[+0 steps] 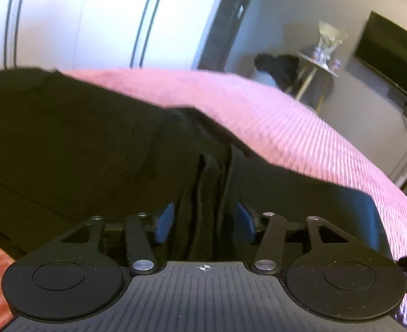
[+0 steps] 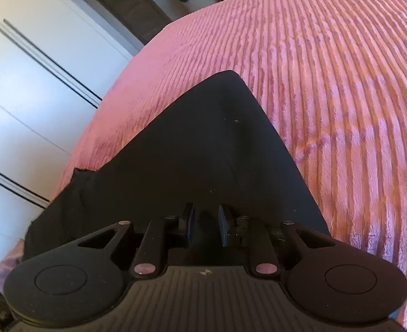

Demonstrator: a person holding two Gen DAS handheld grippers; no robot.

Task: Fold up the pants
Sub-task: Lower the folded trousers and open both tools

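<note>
Black pants (image 1: 79, 144) lie on a pink ribbed bedspread (image 1: 300, 138). My left gripper (image 1: 205, 221) is shut on a bunched stack of the pants' fabric, several layers pinched between its blue pads (image 1: 164, 222). In the right wrist view the pants (image 2: 203, 144) spread forward to a pointed corner on the bedspread (image 2: 341, 96). My right gripper (image 2: 206, 225) is shut on the near edge of the pants, with cloth between its dark pads (image 2: 224, 228).
White wardrobe doors (image 1: 93, 19) stand beyond the bed, also in the right wrist view (image 2: 23, 83). A small round side table (image 1: 318, 63) with items, a dark garment (image 1: 278, 67) and a wall TV (image 1: 391, 55) are at the far right.
</note>
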